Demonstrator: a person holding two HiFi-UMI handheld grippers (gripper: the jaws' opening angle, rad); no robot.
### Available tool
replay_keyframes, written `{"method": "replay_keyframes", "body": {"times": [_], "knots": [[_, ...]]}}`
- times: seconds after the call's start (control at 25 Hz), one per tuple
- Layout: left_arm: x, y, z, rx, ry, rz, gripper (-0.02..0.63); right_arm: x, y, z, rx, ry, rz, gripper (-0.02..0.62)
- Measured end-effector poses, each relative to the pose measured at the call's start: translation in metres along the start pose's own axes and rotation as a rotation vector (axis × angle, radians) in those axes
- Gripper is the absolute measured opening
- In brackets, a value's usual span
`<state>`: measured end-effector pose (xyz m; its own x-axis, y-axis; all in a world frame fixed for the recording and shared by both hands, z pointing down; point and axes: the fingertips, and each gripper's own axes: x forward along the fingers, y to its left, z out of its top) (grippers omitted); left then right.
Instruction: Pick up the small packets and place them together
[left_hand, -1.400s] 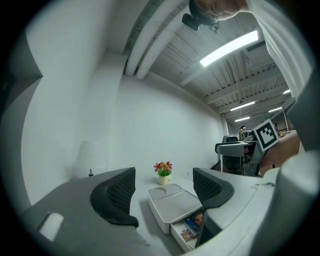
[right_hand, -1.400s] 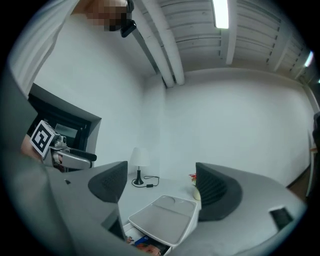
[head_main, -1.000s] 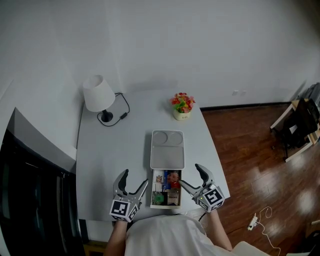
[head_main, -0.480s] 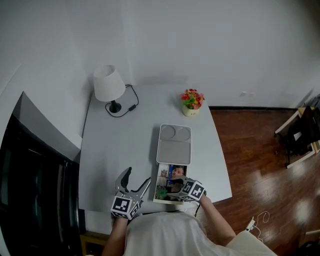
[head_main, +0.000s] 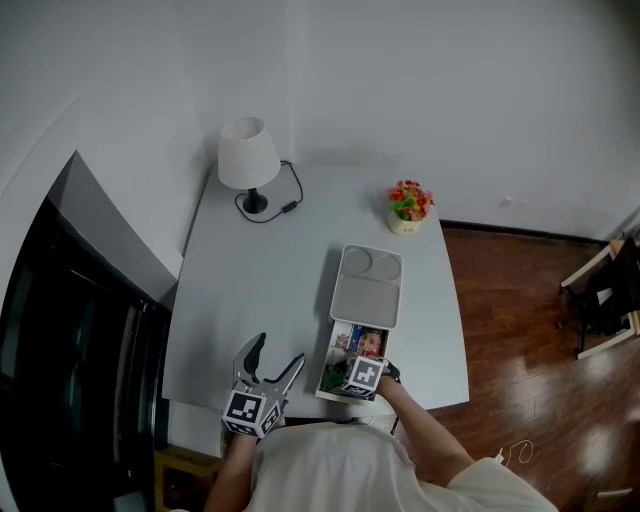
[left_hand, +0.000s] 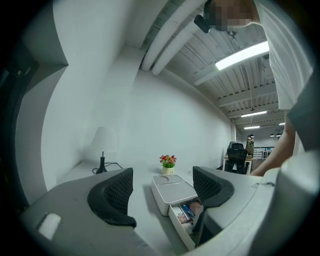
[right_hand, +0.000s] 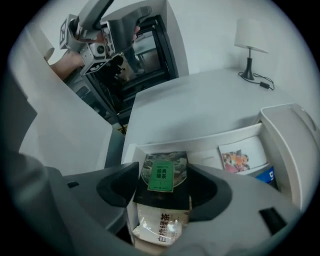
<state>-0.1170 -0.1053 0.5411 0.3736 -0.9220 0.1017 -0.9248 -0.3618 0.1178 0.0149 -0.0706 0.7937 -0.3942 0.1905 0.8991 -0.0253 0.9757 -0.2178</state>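
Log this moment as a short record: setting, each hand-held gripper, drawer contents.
setting: grey table with a lamp, a flower pot and a white box whose drawer is pulled open
left hand-held gripper: jaws wide apart, nothing between them, near the table's front edge, left of the drawer
right hand-held gripper: down in the drawer, jaws closing on the green-label packet, pads at its side edges
drawer contents: several small packets, among them a white packet under the green-label one and a pictured packet beyond
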Motion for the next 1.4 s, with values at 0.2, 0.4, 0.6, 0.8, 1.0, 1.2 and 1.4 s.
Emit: {"method": "replay_keyframes", "body": {"times": [0.2,0.4,0.6,0.8,1.0,1.2,1.4], "knots": [[-0.008,0.001,-0.002,-0.009,-0.002,0.014,0.367,0.015,-0.001,-0.005,-0.045,0.075,-0.049,0.287],[-0.01,0.0,-0.003,-0.011,-0.004,0.01,0.367,0.016,0.005,0.003,-0.119,0.078,-0.078,0.238],[-0.009,0.0,-0.004,-0.015,-0.002,0.002,0.367,0.012,0.008,0.0,-0.141,0.065,-0.107,0.169],[-0.005,-0.006,-0.007,-0.02,0.003,-0.017,0.367,0.007,0.006,-0.001,-0.124,0.028,-0.144,0.098],[-0.001,-0.01,-0.007,-0.021,0.002,-0.038,0.367,-0.01,0.006,0.004,-0.115,-0.02,-0.189,0.083],[0.002,-0.011,-0.007,-0.021,0.004,-0.048,0.367,-0.051,0.014,0.024,-0.028,-0.185,-0.217,0.083],[0.009,-0.015,-0.008,-0.021,0.009,-0.071,0.367,-0.102,0.009,0.037,-0.015,-0.287,-0.314,0.081]]}}
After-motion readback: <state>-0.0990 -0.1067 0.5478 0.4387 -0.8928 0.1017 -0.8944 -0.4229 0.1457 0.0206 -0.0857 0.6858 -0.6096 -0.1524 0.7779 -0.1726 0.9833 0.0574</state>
